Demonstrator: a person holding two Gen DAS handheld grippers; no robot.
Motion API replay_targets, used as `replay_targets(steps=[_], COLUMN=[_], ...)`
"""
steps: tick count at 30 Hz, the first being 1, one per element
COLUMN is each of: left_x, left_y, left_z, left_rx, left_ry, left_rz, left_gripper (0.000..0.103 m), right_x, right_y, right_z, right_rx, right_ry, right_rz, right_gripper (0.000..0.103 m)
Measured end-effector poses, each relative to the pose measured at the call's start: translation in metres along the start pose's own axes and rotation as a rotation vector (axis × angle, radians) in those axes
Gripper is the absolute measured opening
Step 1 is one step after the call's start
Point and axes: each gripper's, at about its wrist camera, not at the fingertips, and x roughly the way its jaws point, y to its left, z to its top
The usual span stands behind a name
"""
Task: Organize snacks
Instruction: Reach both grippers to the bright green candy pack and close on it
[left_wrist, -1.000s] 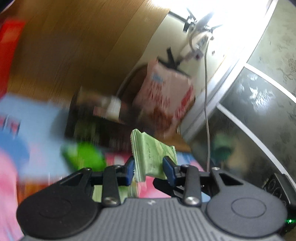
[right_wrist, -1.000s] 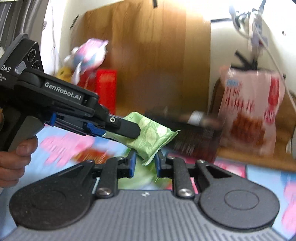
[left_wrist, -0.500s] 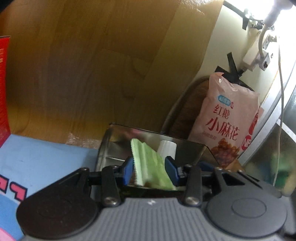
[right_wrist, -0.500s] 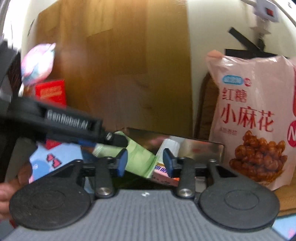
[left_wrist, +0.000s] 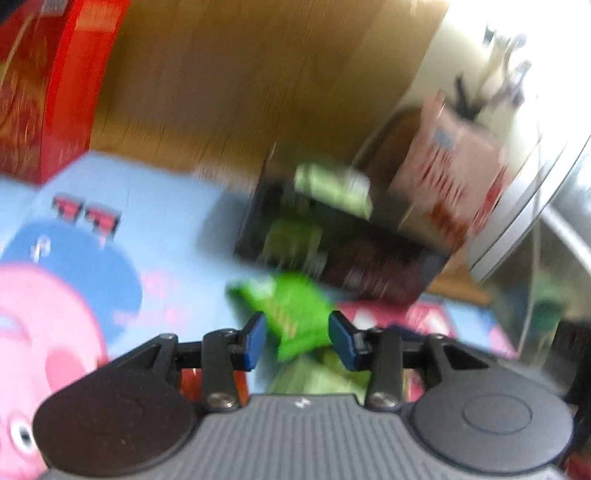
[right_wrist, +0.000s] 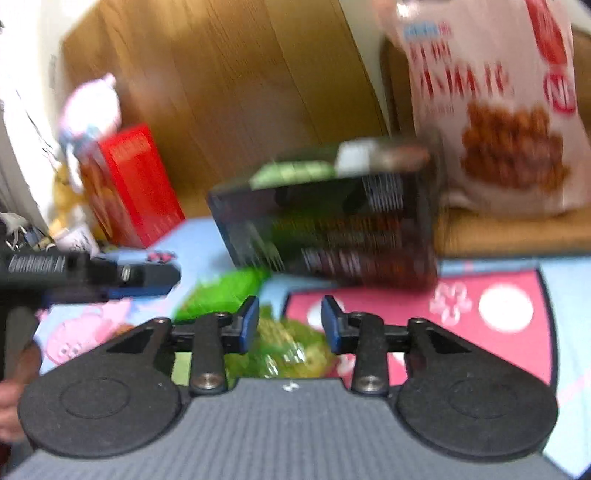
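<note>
Both views are motion-blurred. A dark snack box (left_wrist: 332, 243) stands on the cartoon mat, with a pale green packet (left_wrist: 332, 188) lying in its top; the box (right_wrist: 332, 225) and the packet (right_wrist: 291, 171) also show in the right wrist view. My left gripper (left_wrist: 297, 341) is open and empty, above bright green packets (left_wrist: 295, 310) on the mat. My right gripper (right_wrist: 288, 325) is open and empty, over green packets (right_wrist: 284, 347) on the mat. The left gripper (right_wrist: 162, 275) shows at the left of the right wrist view.
A large pink snack bag (right_wrist: 495, 107) leans behind the box on the right. A red box (left_wrist: 48, 85) stands at the left, also in the right wrist view (right_wrist: 136, 184). A wooden panel (left_wrist: 258, 74) backs the scene. A plush toy (right_wrist: 92, 110) sits by the red box.
The left gripper has let go of the pale green packet, which now lies in the dark box. Both grippers have pulled back from the box, and both are open.
</note>
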Motion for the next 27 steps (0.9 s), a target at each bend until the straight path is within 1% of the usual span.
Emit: replay_targets(steps=[1,2,3,4,5,8,9,10,12,13,16,17,19,21,23,25,27], left_x=[0.005,0.006,0.003,0.000,-0.002,-0.013,-0.018,-0.023,-0.034,-0.040,-0.059,-0.064,-0.074,-0.079,-0.085,-0.090,-0.091], left_y=[0.000,0.001,-0.002,-0.004,-0.006,-0.010,-0.011,-0.012,-0.016,-0.017,-0.020,-0.020,-0.022,-0.020,-0.012,-0.001,0.008], left_z=[-0.005,-0.010,-0.015,-0.018,-0.020,-0.035,-0.039,-0.046,-0.057,-0.064,-0.084,-0.090,-0.098,-0.102,-0.099,-0.088,-0.073], left_rx=[-0.010,-0.016,-0.005,0.003,-0.001,0.012,0.017,0.026,0.052,0.066,0.098,0.104,0.137,0.148,0.112,0.055,0.011], left_ry=[0.036,0.045,0.031,0.034,0.039,0.034,0.034,0.035,0.028,0.023,0.015,0.020,0.012,0.009,-0.003,-0.027,-0.038], left_rz=[-0.001,-0.007,-0.001,-0.004,-0.008,-0.018,-0.024,-0.033,-0.045,-0.047,-0.067,-0.083,-0.093,-0.101,-0.121,-0.138,-0.140], left_gripper=[0.035,0.034,0.034,0.034,0.034,0.034,0.034,0.034,0.035,0.036,0.036,0.037,0.040,0.040,0.040,0.040,0.040], right_x=[0.004,0.002,0.002,-0.001,-0.004,-0.020,-0.026,-0.031,-0.041,-0.047,-0.067,-0.070,-0.076,-0.079,-0.084,-0.089,-0.088], right_y=[-0.001,-0.002,-0.005,-0.006,-0.005,0.009,0.016,0.024,0.038,0.044,0.054,0.055,0.057,0.060,0.062,0.061,0.055], right_z=[-0.003,-0.006,-0.006,-0.008,-0.013,-0.027,-0.032,-0.039,-0.052,-0.060,-0.080,-0.082,-0.087,-0.090,-0.088,-0.081,-0.069], right_rx=[0.012,0.035,0.066,0.101,0.107,0.047,0.034,0.016,-0.030,-0.048,-0.043,-0.042,-0.017,-0.029,-0.053,-0.063,-0.059], right_ry=[0.031,0.029,0.051,0.077,0.092,0.096,0.103,0.113,0.096,0.093,0.067,0.060,0.078,0.081,0.059,0.004,-0.042], right_rz=[-0.003,0.014,0.046,0.083,0.104,0.115,0.131,0.153,0.141,0.143,0.168,0.172,0.209,0.225,0.210,0.185,0.153], right_gripper=[0.033,0.030,0.029,0.028,0.026,0.024,0.019,0.017,0.016,0.016,0.016,0.016,0.016,0.016,0.016,0.017,0.029])
